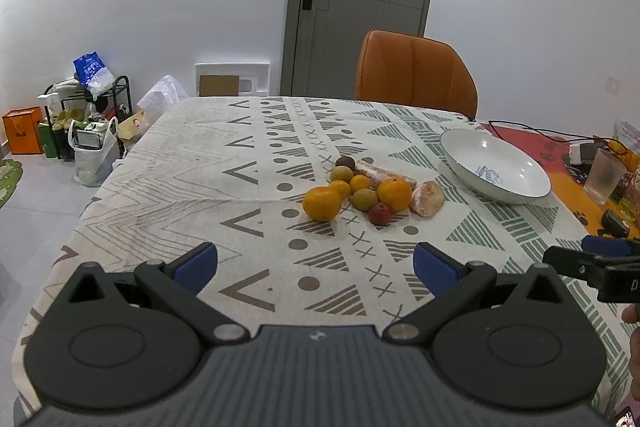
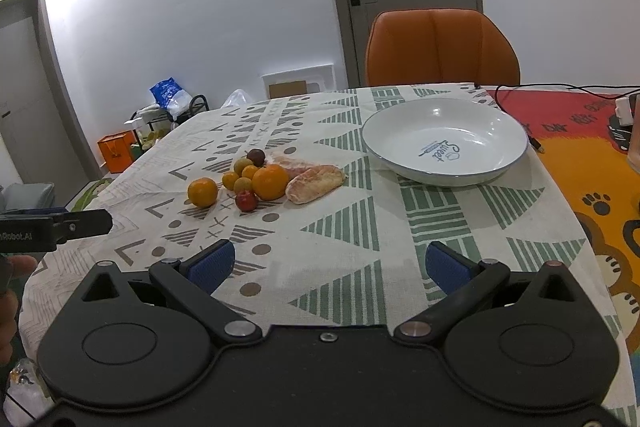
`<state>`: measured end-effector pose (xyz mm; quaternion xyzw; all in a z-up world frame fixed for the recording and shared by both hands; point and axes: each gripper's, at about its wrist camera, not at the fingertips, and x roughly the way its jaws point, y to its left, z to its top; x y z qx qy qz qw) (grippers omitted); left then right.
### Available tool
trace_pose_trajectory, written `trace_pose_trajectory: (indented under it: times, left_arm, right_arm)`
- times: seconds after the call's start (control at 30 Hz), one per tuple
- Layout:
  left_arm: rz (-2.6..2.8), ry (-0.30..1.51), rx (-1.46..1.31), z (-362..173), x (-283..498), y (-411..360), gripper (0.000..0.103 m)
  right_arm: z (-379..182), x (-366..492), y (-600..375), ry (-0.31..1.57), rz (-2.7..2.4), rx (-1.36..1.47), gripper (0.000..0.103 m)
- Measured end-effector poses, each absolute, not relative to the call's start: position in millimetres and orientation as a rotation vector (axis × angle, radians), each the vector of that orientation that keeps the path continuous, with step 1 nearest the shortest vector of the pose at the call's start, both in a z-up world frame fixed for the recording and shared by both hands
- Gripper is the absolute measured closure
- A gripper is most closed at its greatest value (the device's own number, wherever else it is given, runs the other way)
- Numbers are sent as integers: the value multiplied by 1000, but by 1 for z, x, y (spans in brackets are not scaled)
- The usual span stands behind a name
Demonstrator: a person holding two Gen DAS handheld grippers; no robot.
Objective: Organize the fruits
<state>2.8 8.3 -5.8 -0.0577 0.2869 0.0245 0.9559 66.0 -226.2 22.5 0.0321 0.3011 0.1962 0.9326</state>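
Note:
A pile of fruit lies on the patterned tablecloth: two big oranges (image 1: 321,203) (image 1: 394,193), several small yellow and green fruits (image 1: 362,197), a red one (image 1: 379,214) and a dark one (image 1: 345,161). A bread roll (image 1: 428,198) lies beside them. The pile also shows in the right wrist view, with the big orange (image 2: 271,181) and the bread roll (image 2: 316,183). A white bowl (image 1: 496,165) (image 2: 444,143) stands empty to the right. My left gripper (image 1: 316,265) is open and empty, short of the pile. My right gripper (image 2: 330,265) is open and empty, short of the bowl.
An orange chair (image 1: 416,71) stands at the table's far side. A colourful mat (image 2: 580,163) with a cable, a charger and a glass (image 1: 604,177) covers the right end. Bags and a rack (image 1: 88,107) stand on the floor at left.

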Motion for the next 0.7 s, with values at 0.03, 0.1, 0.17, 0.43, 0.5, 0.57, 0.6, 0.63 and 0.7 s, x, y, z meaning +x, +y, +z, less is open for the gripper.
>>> trace_pose_trajectory:
  times: [0.03, 0.1, 0.17, 0.43, 0.5, 0.57, 0.6, 0.63, 0.7]
  left_arm:
    - [54, 579, -120, -7, 3, 9, 0]
    - [58, 578, -124, -8, 4, 10, 0]
    - [52, 575, -131, -8, 6, 11, 0]
    - [47, 546, -150, -12, 17, 16, 0]
    - [47, 544, -150, -14, 20, 16, 0]
    - [45, 543, -153, -16, 25, 16, 0]
    - [44, 540, -155, -16, 26, 17, 0]
    - [45, 537, -157, -17, 28, 17, 1]
    - [45, 533, -158, -18, 32, 17, 2]
  right_arm:
    - [23, 66, -225, 612, 401, 62, 0]
    - [23, 67, -223, 605, 404, 54, 0]
    - [23, 68, -222, 604, 411, 58, 0]
    - [20, 79, -213, 601, 429, 42, 0]
    - [18, 83, -213, 609, 438, 55, 0]
    - [17, 88, -212, 613, 442, 64, 0]
    - [17, 90, -211, 611, 442, 64, 0]
    - [17, 92, -210, 608, 442, 65, 0]
    - [16, 96, -210, 607, 443, 72, 0]
